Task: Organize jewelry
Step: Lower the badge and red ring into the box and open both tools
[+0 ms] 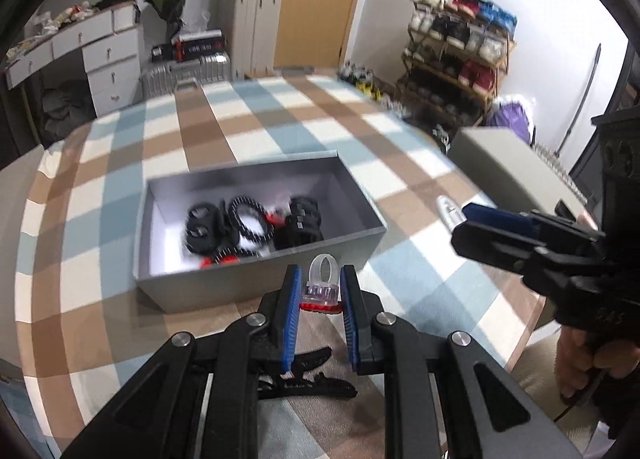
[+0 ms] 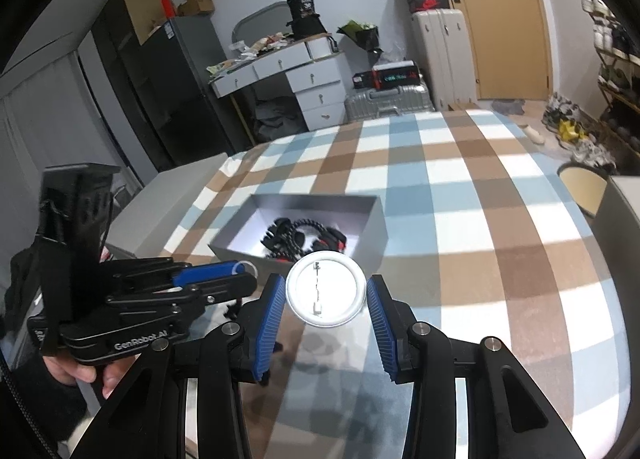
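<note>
- The worktop [image 1: 280, 127] carries a checked cloth in brown, pale blue and white, with bands of light across it.
- The room behind holds a white dresser [image 2: 304, 75] with a cluttered top, silver suitcases [image 2: 384, 101], a wooden door [image 2: 508, 19] and a tall dark fridge [image 2: 160, 91]; a shoe rack [image 1: 460, 55] full of shoes stands at the far right in the left wrist view.
- One open grey box [image 1: 256, 287] sits mid-worktop with its long near wall facing the grippers; inside lie several black beaded bracelets [image 1: 248, 219] with red bits among them, too tangled to count.
- The cloth is bare on the far side and to the right of the box, and the worktop's far edge runs clear in front of the dresser.
- A grey box lid [image 1: 508, 167] lies at the right near the worktop's edge.
- The left gripper [image 1: 320, 291] has its fingers closed on one clear plastic ring with a red base [image 1: 322, 293], held above the cloth just on the near side of the box.
- The right gripper [image 2: 326, 295] has its fingers clamped on one round white pin badge [image 2: 326, 289], pin side up, also just near the box's front wall.
- One black hair clip [image 1: 304, 379] lies on the cloth beneath the left gripper.
- A hand [image 2: 92, 371] holds the left gripper's handle.
</note>
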`<action>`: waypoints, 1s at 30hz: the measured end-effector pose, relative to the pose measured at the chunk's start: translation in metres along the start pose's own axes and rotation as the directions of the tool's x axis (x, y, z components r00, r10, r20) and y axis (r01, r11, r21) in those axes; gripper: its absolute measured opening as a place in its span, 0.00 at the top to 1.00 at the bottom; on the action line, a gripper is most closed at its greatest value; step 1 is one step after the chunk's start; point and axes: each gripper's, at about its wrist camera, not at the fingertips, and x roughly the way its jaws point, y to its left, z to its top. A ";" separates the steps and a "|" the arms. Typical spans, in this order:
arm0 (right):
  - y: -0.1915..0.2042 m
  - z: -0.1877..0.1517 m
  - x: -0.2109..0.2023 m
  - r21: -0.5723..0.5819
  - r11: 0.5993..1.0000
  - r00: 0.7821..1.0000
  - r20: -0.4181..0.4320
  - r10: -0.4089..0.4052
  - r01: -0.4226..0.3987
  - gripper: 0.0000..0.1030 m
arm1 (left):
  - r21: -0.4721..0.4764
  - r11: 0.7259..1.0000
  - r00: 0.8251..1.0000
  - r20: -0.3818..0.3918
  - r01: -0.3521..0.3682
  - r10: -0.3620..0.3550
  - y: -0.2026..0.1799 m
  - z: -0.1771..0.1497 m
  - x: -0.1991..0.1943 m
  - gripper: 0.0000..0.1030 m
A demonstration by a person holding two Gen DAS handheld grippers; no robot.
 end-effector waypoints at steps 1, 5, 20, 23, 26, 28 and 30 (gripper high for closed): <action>0.003 0.004 0.000 -0.015 1.000 1.000 0.007 -0.005 0.005 0.60 | -0.003 1.000 1.000 0.014 -0.004 0.004 0.000 0.001 -0.003 0.86; 0.012 0.021 0.001 -0.054 0.999 1.000 0.021 0.001 0.001 0.60 | -0.028 0.999 0.997 0.066 -0.039 0.041 0.007 0.007 -0.008 0.86; 0.031 0.071 0.061 -0.159 0.986 0.998 0.026 0.054 -0.049 0.60 | -0.240 0.971 0.995 0.099 0.004 0.020 0.059 0.028 0.007 0.86; 0.022 0.066 0.078 -0.140 0.988 0.997 0.006 0.072 -0.071 0.60 | -0.250 0.968 0.997 0.073 0.022 -0.004 0.058 0.029 0.017 0.86; 0.011 0.065 0.089 -0.107 0.991 0.997 -0.023 0.079 -0.081 0.60 | -0.240 0.971 0.999 0.052 0.019 -0.006 0.057 0.030 0.024 0.86; 0.005 0.064 0.095 -0.082 0.993 0.996 -0.038 0.087 -0.089 0.60 | -0.233 0.973 0.999 0.038 0.009 0.000 0.056 0.028 0.025 0.86; 0.002 0.058 0.101 -0.073 0.994 0.995 -0.063 0.081 -0.085 0.60 | -0.225 0.974 1.000 0.025 0.004 0.002 0.055 0.025 0.025 0.86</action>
